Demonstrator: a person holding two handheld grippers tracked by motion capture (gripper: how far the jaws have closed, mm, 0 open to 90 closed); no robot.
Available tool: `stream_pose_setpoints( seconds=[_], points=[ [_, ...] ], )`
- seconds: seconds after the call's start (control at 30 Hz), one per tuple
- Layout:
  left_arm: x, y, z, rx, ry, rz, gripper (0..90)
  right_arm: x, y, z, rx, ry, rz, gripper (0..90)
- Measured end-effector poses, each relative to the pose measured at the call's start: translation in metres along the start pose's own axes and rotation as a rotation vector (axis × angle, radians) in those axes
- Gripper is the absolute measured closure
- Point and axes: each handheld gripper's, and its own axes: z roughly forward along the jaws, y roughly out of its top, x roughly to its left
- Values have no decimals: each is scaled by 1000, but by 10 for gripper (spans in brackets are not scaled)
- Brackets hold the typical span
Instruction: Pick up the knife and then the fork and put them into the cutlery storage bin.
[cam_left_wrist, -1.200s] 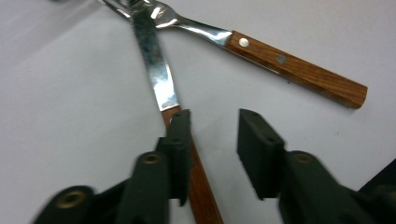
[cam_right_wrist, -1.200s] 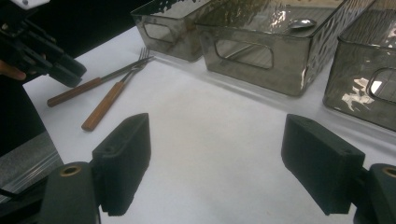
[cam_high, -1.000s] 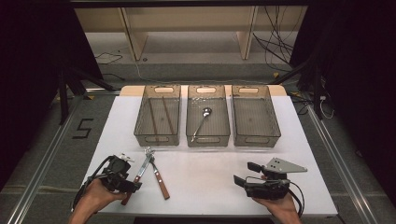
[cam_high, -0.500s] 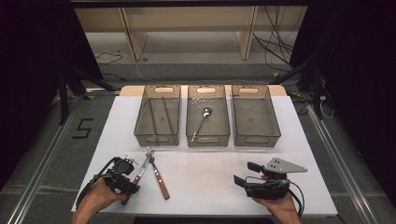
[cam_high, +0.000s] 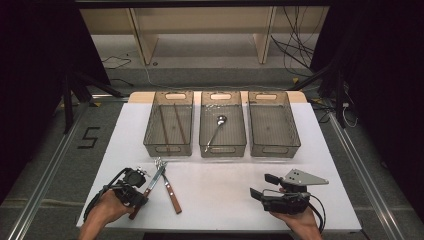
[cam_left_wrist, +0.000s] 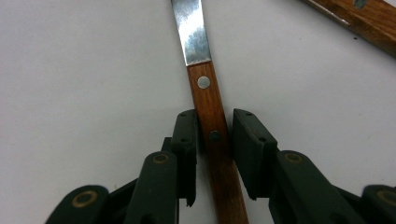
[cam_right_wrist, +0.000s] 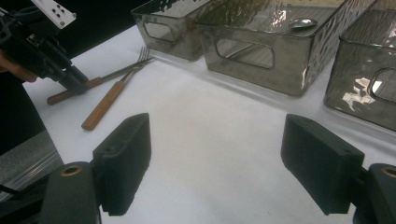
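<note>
Fork handle between closing left jaws

Fork (cam_high: 150, 182) with a wooden handle lies at the table's (cam_high: 220, 185) near left, crossing a second one (cam_high: 170, 190). Left gripper (cam_left_wrist: 215, 140) jaws have just been closing around its handle; a slight gap remains on one side. Right gripper (cam_right_wrist: 219, 163) rests open, unmoved. A floor marking reads "5" (cam_high: 88, 137).
</note>
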Motion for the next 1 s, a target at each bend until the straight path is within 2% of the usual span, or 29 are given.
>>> stream_pose_setpoints(
  seconds=[0.1, 0.23, 0.33, 0.57, 0.87, 1.0],
  points=[
    [0, 0, 0, 2, 1, 5, 711, 0, 0, 0, 2, 0, 0, 253],
    [-1, 1, 0, -18, -31, 10, 750, 0, 0, 0, 2, 0, -1, 254],
    [-2, 2, 0, -7, -31, 28, 753, 0, 0, 0, 3, -1, 0, 255],
    [-2, 2, -2, -26, -40, 43, 756, 0, 0, 0, 1, -2, -2, 255],
    [-1, 2, -14, -99, -57, 48, 758, 0, 0, 0, 2, -3, 3, 255],
    [-4, 4, -21, -135, -82, 63, 758, 0, 0, 0, 1, -3, 3, 255]
  ],
)
